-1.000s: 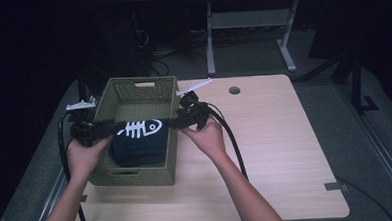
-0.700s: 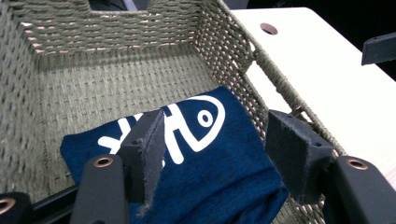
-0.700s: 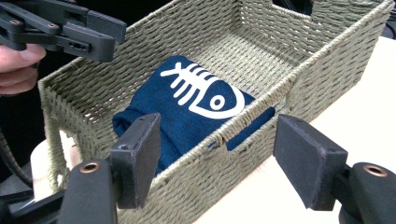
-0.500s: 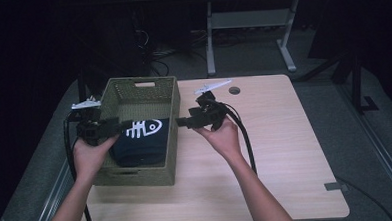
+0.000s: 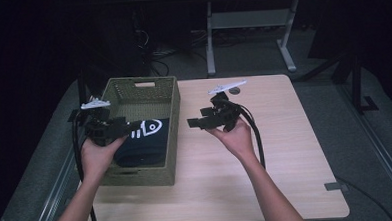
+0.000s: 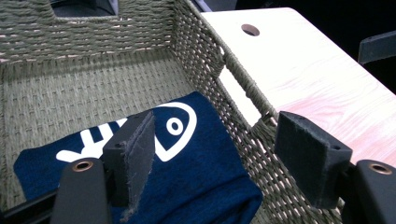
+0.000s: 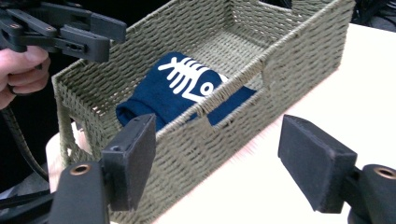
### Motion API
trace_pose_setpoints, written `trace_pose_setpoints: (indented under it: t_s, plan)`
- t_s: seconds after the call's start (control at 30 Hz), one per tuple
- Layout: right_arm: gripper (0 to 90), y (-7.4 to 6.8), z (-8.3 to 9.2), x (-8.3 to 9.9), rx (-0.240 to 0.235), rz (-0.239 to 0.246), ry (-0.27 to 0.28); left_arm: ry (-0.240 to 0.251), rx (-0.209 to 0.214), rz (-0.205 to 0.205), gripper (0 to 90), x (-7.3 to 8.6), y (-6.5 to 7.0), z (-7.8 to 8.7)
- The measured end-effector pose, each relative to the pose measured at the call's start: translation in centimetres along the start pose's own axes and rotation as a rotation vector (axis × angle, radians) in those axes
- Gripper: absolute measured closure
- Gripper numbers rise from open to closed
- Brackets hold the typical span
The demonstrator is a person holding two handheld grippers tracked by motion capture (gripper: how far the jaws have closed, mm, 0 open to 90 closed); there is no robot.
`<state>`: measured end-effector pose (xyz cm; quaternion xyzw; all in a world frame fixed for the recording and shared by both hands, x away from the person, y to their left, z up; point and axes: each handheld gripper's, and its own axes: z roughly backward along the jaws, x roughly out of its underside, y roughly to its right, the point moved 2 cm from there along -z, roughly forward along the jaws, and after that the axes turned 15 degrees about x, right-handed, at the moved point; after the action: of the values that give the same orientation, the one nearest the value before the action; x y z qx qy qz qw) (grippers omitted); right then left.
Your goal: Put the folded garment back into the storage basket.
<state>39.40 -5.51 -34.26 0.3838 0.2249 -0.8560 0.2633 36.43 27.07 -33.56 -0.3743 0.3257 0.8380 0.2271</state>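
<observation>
- Shirt (image 5: pixel 144 140): folded, navy with a white fish-skeleton print, lying flat on the floor of the basket (image 5: pixel 170 125). It sits in the near half, toward the person; the far half of the basket floor is bare weave.
- Left gripper view: the shirt (image 6: pixel 187 163) lies below and between the jaws, and nothing touches it. One folded edge lies close to the basket (image 6: pixel 219 70) side wall with the handle slot.
- Right gripper view: the shirt (image 7: pixel 187 91) shows over the near wall of the basket (image 7: pixel 261 93), neatly folded, no cloth hanging over the rim.
- Left gripper (image 5: pixel 115 128): held above the basket's left rim, jaws spread wide, empty.
- Right gripper (image 5: pixel 198 122): held over the bare table (image 5: pixel 285 146) just right of the basket, jaws spread wide, empty.
- Judgement: the placing step looks done. The shirt is in the basket, released, and both grippers are clear of it.
- Left to do, as far as can be told: little or nothing. Possibly draw both hands away to rest. No other cloth lies on the table.
- Risk: low. The left jaws are near the rim; a careless drop could snag the weave.
</observation>
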Motion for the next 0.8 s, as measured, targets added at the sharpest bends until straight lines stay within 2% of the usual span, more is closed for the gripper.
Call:
trace_pose_setpoints:
  t_s: [0.07, 0.2, 0.57, 0.63, 0.8]
  plan:
    - [27.0, 0.2, 0.2, 0.2, -0.003, 0.001, -0.003, 0.02, -0.003, -0.008, 29.5, -0.2, 0.4, -0.1]
    - [26.8, 0.8, 1.0, 0.6, 0.005, 0.008, -0.003, 0.026, 0.001, -0.018, 29.6, -0.4, 1.1, -0.5]
    - [26.9, 2.5, 2.9, 1.6, 0.004, -0.015, 0.021, -0.001, 0.024, -0.038, 28.3, -0.9, 2.7, -2.0]
    - [26.5, 3.0, 3.3, 1.9, -0.021, -0.039, 0.031, -0.005, 0.03, -0.04, 27.8, -1.1, 3.0, -2.3]
    - [26.1, 3.7, 4.1, 2.3, -0.001, -0.038, 0.032, 0.003, 0.033, -0.048, 27.6, -1.5, 3.6, -2.7]
